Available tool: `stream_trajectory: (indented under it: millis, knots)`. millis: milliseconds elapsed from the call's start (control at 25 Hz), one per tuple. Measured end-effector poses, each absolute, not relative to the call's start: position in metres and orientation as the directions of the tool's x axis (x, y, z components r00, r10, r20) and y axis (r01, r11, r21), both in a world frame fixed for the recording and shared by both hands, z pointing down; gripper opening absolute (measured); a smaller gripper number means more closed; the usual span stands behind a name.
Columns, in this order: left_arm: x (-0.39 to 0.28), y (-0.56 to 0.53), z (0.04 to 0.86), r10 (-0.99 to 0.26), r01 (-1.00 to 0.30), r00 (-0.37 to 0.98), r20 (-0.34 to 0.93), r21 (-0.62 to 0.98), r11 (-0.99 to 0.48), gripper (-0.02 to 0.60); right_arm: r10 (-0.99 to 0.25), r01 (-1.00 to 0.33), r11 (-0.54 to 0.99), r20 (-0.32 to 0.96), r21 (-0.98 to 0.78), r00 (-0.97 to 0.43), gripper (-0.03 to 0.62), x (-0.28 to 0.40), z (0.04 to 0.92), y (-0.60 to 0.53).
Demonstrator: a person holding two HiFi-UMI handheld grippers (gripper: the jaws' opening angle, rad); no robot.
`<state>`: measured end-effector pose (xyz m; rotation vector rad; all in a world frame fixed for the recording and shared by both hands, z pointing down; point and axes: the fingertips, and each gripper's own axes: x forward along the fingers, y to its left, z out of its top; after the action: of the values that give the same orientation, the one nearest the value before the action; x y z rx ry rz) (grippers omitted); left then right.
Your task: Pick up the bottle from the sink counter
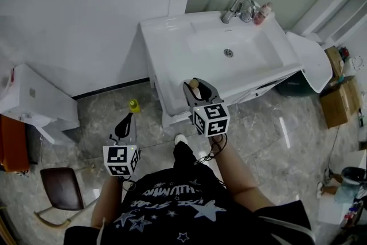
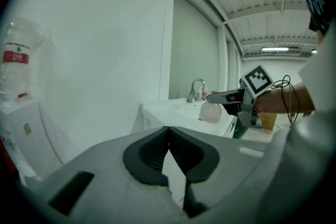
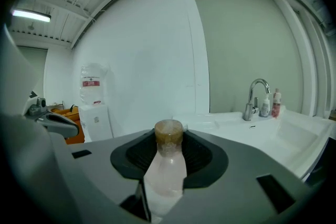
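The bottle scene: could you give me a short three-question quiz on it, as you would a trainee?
1. True or false: the left gripper holds the bottle.
2. What grips the bottle? A) a bare hand B) the right gripper C) nothing, it lies on the floor
3. Fill in: at the back of the sink stands a metal ____.
Key: 1 false; 2 B; 3 faucet.
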<state>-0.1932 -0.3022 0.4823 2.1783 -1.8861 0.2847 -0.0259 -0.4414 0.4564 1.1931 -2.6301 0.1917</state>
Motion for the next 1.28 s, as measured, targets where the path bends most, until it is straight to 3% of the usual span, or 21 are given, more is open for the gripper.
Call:
stream_trajectory:
  millis: [760, 1280]
  knots:
    - [-0.168, -0.155, 0.469, -0.902, -0.939, 0.343, 0.263, 0.084, -0.333, 0.017, -0.82, -0.855, 0.517, 0.264, -0.039, -0.508, 0.146, 0.02, 0.427, -0.248]
    - [-0.102, -0.092, 0.469, -0.904, -0.944, 0.329, 0.273, 0.074, -0.321, 0.016, -0.806, -0.844, 0.534, 0.275, -0.041, -0.524, 0.146, 0.088, 0.434, -0.167]
